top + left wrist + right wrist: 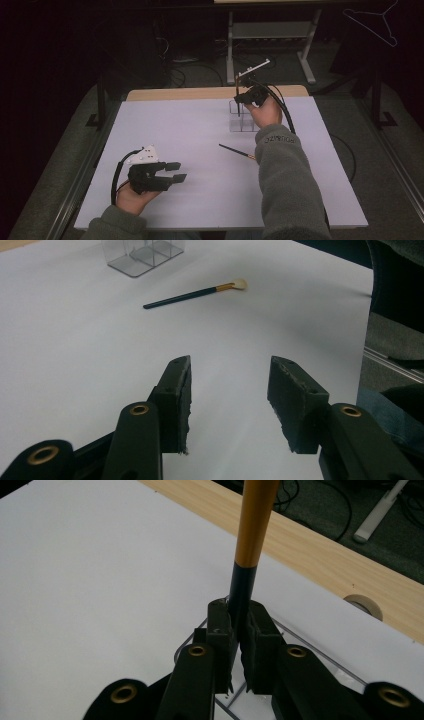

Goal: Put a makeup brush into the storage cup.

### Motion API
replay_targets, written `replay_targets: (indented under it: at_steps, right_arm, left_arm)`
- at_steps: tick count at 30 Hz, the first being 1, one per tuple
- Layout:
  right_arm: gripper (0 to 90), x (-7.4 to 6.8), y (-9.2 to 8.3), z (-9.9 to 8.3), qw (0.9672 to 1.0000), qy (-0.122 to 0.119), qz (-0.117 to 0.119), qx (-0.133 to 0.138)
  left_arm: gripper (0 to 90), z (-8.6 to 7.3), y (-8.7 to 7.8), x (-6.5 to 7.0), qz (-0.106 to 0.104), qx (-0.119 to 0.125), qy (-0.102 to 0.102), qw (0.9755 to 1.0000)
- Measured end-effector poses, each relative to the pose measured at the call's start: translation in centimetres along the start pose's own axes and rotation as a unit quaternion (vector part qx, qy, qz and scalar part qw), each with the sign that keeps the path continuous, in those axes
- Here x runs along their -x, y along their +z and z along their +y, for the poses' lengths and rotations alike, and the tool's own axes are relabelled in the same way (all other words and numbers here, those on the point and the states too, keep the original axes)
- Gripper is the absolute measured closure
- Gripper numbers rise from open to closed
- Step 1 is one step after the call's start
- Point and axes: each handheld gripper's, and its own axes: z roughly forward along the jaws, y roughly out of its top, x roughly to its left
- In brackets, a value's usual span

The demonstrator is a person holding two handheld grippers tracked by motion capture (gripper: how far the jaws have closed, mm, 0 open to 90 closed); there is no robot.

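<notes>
My right gripper (241, 98) is at the far side of the table, shut on a brush (252, 525) with a black handle and a gold ferrule. The brush stands upright over a clear plastic organizer (236, 124). In the right gripper view the jaws (239, 612) pinch the black part of the handle, and the organizer's rim (320, 650) lies just below them. A second brush (237, 150) (195, 293), black with a gold band and pale bristles, lies flat on the white table near the right forearm. My left gripper (177, 171) (230, 375) rests open near the front left, with nothing between its jaws.
A white sheet (175, 130) covers the table, and a strip of bare wood (200, 93) shows along the far edge. There is a round cable hole (364, 605) in that wood. The organizer (142, 252) is far ahead of the left gripper. Another desk's frame (270, 30) stands beyond.
</notes>
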Motion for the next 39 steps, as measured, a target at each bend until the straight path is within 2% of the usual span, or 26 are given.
replay_targets:
  at_steps: [5,13,15,19,24,28,30,33,35,37,39]
  right_arm:
    - [82.0,0.0,0.5,-0.3,1.0,0.004,0.004,-0.004]
    - [81.8,-0.2,1.3,-0.7,0.9999,-0.004,0.001,-0.01]
    - [81.8,-0.3,1.6,-0.9,0.9999,0.003,0.003,-0.013]
    - [81.6,-0.3,2.0,-1.2,0.9998,0.002,0.002,-0.017]
    - [77.1,-0.3,2.1,-1.4,0.9999,0.005,0.001,-0.016]
    - [72.0,-0.2,2.0,-1.6,0.9998,0.005,-0.005,-0.017]
    - [69.8,-0.1,1.8,-1.6,0.9999,-0.002,-0.009,-0.011]
    - [66.9,-0.1,1.2,-1.6,0.9999,0.001,-0.011,-0.005]
    - [65.3,-0.2,0.7,-1.7,0.9999,0.005,-0.008,-0.001]
    - [63.3,-0.2,0.3,-1.8,1.0,0.001,-0.007,0.005]
    - [61.4,-0.2,-0.1,-1.9,0.9999,-0.003,-0.004,0.009]
  left_arm:
    - [51.9,0.0,0.0,0.0,-0.001,0.0,0.0,1.0]
    - [51.7,0.0,0.0,0.0,-0.001,0.001,-0.004,1.0]
    - [51.7,0.0,0.0,0.0,-0.001,0.0,-0.003,1.0]
    - [51.7,0.0,0.0,0.0,-0.002,0.001,-0.003,1.0]
    - [51.7,0.0,0.0,0.0,-0.001,0.001,-0.001,1.0]
    - [51.7,0.0,0.0,0.0,0.0,0.001,-0.001,1.0]
    - [51.5,0.0,-0.1,0.0,-0.001,0.0,-0.001,1.0]
    - [51.3,0.0,0.0,0.0,0.001,0.001,-0.004,1.0]
    - [50.9,0.0,-0.1,0.0,0.004,0.0,-0.002,1.0]
    - [50.4,0.0,-0.1,0.0,0.003,0.002,-0.01,0.9999]
    - [50.4,0.0,-0.1,-0.1,0.003,0.005,-0.008,1.0]
